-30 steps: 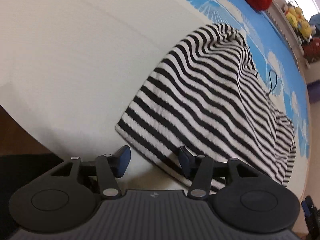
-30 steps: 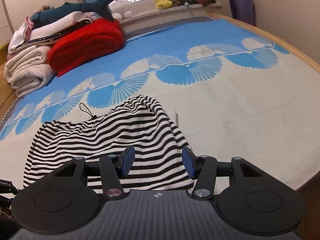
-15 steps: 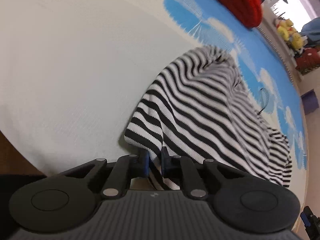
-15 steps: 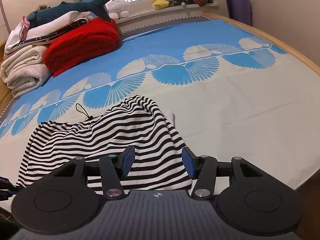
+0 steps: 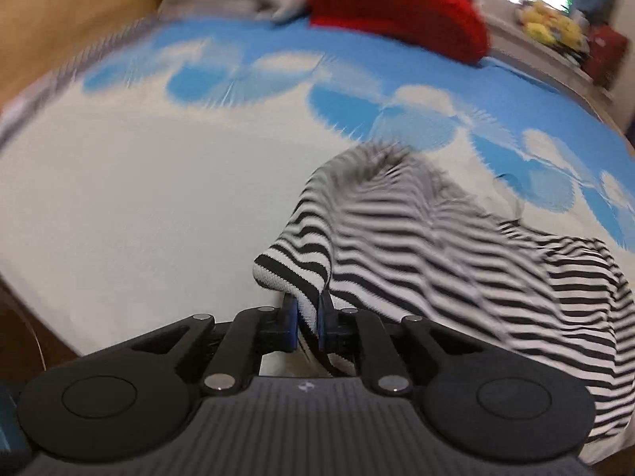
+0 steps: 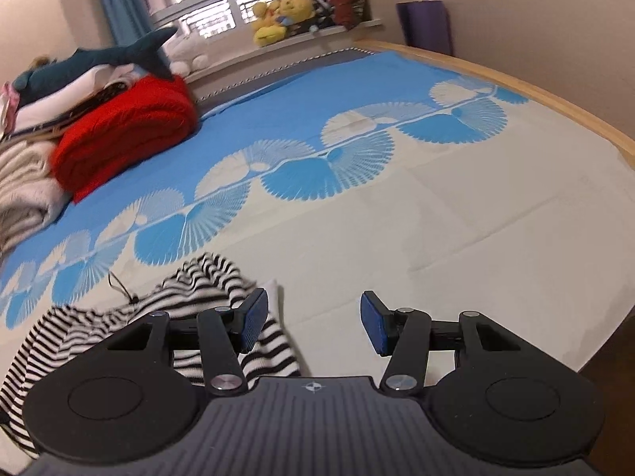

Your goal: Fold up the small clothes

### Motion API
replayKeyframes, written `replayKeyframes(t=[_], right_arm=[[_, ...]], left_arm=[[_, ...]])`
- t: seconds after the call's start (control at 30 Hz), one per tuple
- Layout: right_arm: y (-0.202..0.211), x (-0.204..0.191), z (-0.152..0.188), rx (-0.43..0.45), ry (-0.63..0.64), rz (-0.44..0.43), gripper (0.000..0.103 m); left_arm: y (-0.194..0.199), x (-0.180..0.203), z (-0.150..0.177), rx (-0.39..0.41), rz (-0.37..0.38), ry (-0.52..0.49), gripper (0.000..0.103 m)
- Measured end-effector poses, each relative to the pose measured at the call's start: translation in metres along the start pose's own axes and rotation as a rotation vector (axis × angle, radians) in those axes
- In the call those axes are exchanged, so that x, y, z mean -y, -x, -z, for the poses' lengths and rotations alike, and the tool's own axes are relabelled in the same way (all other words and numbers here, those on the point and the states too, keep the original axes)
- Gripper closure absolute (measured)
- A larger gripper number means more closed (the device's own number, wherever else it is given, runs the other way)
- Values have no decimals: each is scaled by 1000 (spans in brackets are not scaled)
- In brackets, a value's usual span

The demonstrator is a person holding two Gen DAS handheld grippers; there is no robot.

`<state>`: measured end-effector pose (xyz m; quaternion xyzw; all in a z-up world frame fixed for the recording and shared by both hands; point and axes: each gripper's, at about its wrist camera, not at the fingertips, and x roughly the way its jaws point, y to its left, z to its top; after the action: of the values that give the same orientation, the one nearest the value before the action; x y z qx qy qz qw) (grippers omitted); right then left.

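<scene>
A black-and-white striped knit garment lies rumpled on the bed's blue-and-cream cover. My left gripper is shut on the garment's near hem corner and holds it lifted off the cover; this view is motion-blurred. In the right wrist view the same garment sits at the lower left. My right gripper is open and empty, to the right of the garment's edge, with its left finger over the cloth. A thin black cord lies at the garment's far side.
A red knit blanket and folded white and beige bedding are stacked at the far left of the bed, with a plush shark on top. Stuffed toys sit on the window sill. The wooden bed edge runs along the right.
My left gripper closed on the garment's hem corner and then lifted and pulled it, tilting upward. My right gripper moved right, off the garment, still open.
</scene>
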<state>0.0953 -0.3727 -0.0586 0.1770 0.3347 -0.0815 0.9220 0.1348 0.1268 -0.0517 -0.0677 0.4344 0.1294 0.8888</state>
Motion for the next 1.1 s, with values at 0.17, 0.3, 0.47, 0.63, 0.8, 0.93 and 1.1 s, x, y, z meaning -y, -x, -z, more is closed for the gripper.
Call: replayKeyframes(t=[0.17,0.3,0.47,0.63,0.8,0.93,1.1], right_arm=[[4,21,-16,45,-52,2,49],[10,40,-24,82,-70,17,49],[16,66,-25,95,-67,40,49],[21,87,-26,96,-128,23,49],[18,86,-26,68,-170,-46,49],[7,64,-24,-11,-144,-158,49],[-24,29,-9,-190,-93,-230,49]], left_arm=[[58,95,-16,166,81,-198,94],[96,199,8,265,228,-403,102],[106,317,86,259,433,-658,102],[72,371,142,-55,661,-814,97],[91,329,106,0,721,-776,63],[82,268,50,97,574,-720,63],[37,191,2,123,472,-533,63]])
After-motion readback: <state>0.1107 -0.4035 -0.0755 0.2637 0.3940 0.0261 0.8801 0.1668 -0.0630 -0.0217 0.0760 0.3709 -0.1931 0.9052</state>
